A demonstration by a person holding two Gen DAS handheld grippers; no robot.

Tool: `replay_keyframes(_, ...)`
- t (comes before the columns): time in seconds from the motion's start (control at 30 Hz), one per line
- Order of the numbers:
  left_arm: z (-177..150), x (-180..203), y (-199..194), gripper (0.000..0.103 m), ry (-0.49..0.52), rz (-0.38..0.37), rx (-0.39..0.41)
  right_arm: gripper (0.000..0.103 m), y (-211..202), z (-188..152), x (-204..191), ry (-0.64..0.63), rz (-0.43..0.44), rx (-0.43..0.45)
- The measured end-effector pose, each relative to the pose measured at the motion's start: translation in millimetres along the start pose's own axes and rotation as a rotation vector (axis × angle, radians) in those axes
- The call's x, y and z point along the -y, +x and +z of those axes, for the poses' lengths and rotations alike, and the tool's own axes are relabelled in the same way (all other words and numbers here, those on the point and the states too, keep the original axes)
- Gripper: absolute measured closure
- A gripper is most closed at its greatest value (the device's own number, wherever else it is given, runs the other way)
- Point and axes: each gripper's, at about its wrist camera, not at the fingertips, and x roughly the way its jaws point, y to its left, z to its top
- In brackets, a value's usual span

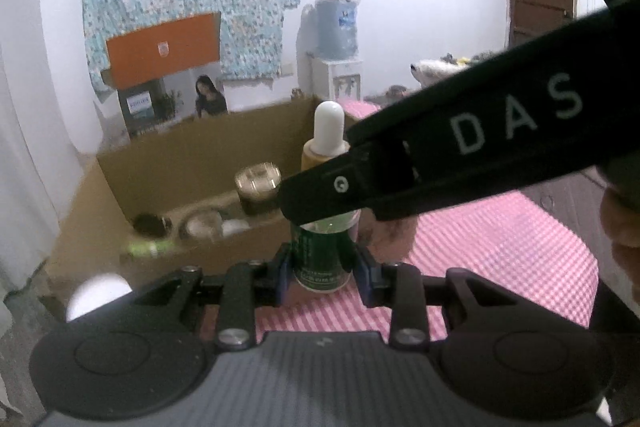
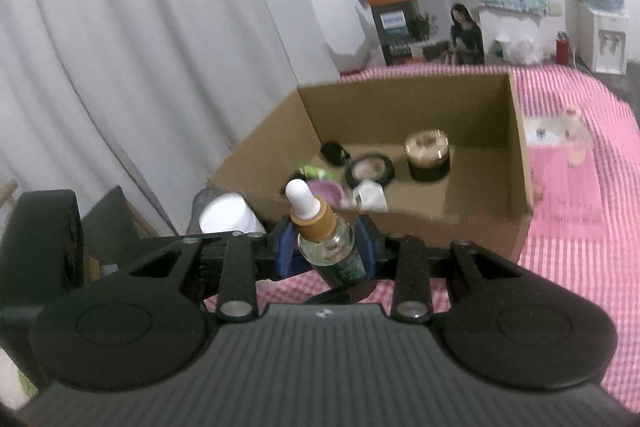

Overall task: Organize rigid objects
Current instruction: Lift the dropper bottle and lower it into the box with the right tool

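From the left wrist camera, the left gripper point(image 1: 322, 277) has its blue-padded fingers on either side of the lower body of a dropper bottle point(image 1: 320, 259), green glass with a label, and they look pressed against it. The right gripper point(image 1: 320, 197) crosses in from the right as a long black bar lettered "DAS", its tip covering the bottle's shoulder, so from here I cannot tell how its jaws stand. Above that bar the bottle's amber collar and white rubber bulb stick up. Behind stands an open cardboard box point(image 1: 200, 155) on a pink checked cloth point(image 1: 500, 247), with a gold-lidded jar point(image 1: 259, 189) and a few blurred small things on its floor. A bare hand point(image 1: 620, 223) shows at the right edge, and a water dispenser point(image 1: 338, 67) stands by the far wall. The right wrist camera answers what the first could not: the right gripper's blue fingers point(image 2: 285, 251) sit tight against the bottle's clear glass shoulder just under the amber collar, clamped on it, and the bottle tilts with its bulb leaning up and left. It is held in the air in front of the box's near wall, not inside. This view looks down into the box and shows more: an open powder compact point(image 2: 370, 169), a small black item point(image 2: 334, 151), a purple lid point(image 2: 326, 191), and a white tub point(image 2: 230, 215) outside the box's near left corner. A grey curtain point(image 2: 140, 47) fills the left side.
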Motion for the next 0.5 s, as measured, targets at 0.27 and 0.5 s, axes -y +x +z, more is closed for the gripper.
replay_keyframes(0.27, 53.9, -16.5, 19.8, 0.070, -0.028, -0.014, -0.004, 0.071, 8.8, 61.3, 20.4, 0.011, 0.040, -0.006)
replay_keyframes(0.5, 69.2, -36.4, 73.6, 0.070, -0.091, -0.051, -0.127, 0.073, 62.1, 89.2, 65.6, 0.101, 0.056, -0.134)
